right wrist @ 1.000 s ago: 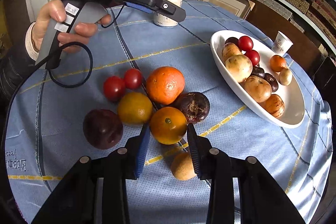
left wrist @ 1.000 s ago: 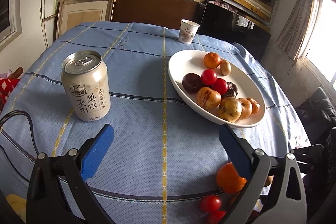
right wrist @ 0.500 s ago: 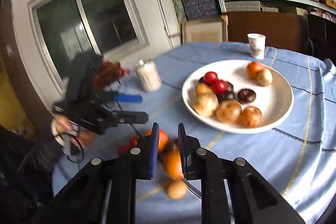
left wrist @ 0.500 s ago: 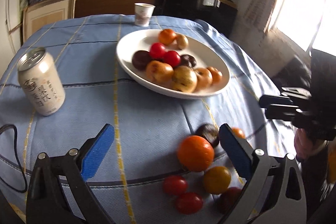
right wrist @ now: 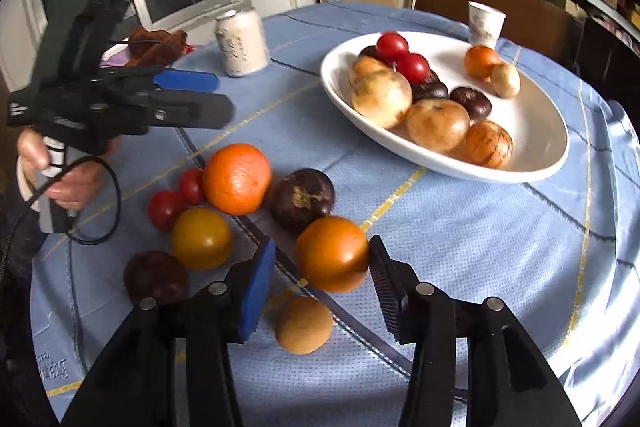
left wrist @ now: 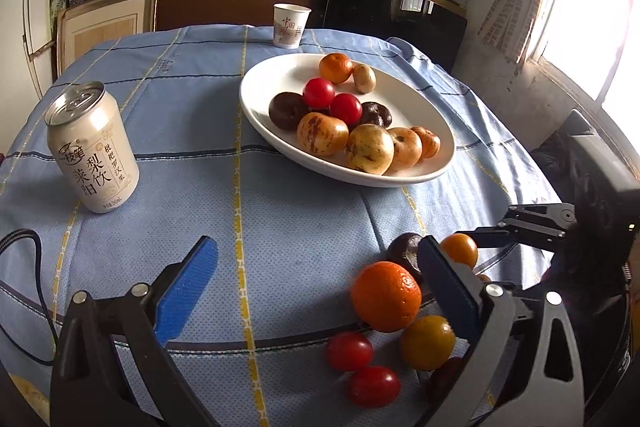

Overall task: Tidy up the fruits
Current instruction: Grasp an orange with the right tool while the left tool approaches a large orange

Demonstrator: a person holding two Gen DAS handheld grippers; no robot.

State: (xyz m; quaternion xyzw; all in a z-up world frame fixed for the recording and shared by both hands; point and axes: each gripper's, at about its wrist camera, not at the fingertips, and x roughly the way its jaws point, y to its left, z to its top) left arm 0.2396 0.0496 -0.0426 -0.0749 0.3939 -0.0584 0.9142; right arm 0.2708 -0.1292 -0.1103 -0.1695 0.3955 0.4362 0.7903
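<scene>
A white oval plate (left wrist: 442, 131) (right wrist: 552, 131) holds several fruits: oranges, red tomatoes, dark and tan fruits. Loose fruit lies on the blue cloth: a big orange (left wrist: 386, 296) (right wrist: 237, 178), a yellow-orange fruit (right wrist: 202, 238), two red tomatoes (right wrist: 166, 207), dark purple fruits (right wrist: 303, 197) and a tan fruit (right wrist: 305, 324). My right gripper (right wrist: 322, 277) is open around a small orange (right wrist: 332, 253), which touches its right finger; the left pad stands apart. My left gripper (left wrist: 318, 285) is open and empty over the cloth, left of the loose fruit.
A white drink can (left wrist: 93, 153) (right wrist: 241, 42) stands on the left of the table. A paper cup (left wrist: 291, 25) (right wrist: 485, 24) stands at the far edge behind the plate. Shelves and boxes line the wall beyond.
The right gripper was shut and looking across the table; now it is lower, open around the small orange. The left gripper has swung back left.
</scene>
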